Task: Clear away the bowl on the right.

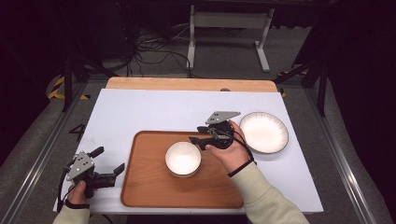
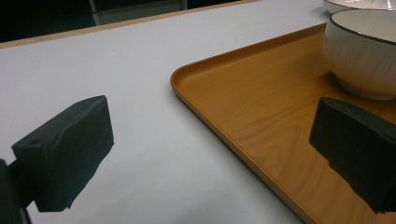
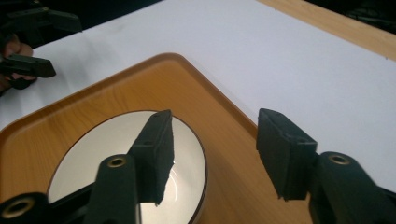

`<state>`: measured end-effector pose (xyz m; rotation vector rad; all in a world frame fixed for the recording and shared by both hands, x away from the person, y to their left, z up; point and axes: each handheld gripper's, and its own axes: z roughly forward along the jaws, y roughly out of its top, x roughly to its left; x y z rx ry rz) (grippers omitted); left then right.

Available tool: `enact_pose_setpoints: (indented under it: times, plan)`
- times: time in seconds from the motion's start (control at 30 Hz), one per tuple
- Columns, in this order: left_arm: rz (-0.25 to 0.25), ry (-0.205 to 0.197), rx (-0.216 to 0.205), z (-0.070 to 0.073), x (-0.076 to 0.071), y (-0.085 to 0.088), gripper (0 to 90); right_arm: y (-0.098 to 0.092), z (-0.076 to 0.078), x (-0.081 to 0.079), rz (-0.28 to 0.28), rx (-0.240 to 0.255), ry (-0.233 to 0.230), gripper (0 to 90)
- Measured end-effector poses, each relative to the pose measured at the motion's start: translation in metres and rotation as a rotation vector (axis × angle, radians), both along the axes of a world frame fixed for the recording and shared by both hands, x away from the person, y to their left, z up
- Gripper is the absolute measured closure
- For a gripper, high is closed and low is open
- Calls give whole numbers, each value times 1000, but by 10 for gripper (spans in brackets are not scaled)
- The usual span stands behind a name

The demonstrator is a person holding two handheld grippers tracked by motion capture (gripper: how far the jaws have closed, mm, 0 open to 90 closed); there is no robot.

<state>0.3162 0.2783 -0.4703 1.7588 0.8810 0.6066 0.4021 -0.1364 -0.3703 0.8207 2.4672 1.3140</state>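
So the white bowl (image 1: 183,158) with its dark rim sits on a wooden tray (image 1: 144,186), white-topped table (image 1: 140,112), dim room; both grippers' jaws apart, gripping nothing.

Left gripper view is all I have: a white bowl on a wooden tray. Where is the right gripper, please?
Observer: The right gripper hovers at the far right rim of the bowl, jaws open.
Operator: Does it hold the bowl?
Observer: No. The right gripper view shows one jaw over the bowl and one over the tray, pressing nothing.
Operator: And the plate?
Observer: The plate lies off the tray, at its right.
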Motion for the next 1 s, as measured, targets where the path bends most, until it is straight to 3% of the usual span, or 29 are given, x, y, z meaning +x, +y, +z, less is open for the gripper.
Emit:
enact_pose_setpoints:
  times: [0.3, 0.33, 0.43, 0.8, 1.0]
  plan:
    - [2, -1, -2, 0, 0, 0, 5, -5, 2, -6, 46, 45, -129, 383]
    - [2, -1, -2, 0, 0, 0, 5, -6, 2, -7, 59, 54, -166, 354]
    - [2, -1, -2, 0, 0, 0, 5, -6, 3, -9, 84, 70, -218, 336]
    - [3, -1, -2, 0, 0, 0, 5, -15, 2, -12, 108, 134, -284, 297]
    - [3, -1, -2, 0, 0, 0, 4, -22, 4, -13, 103, 158, -292, 291]
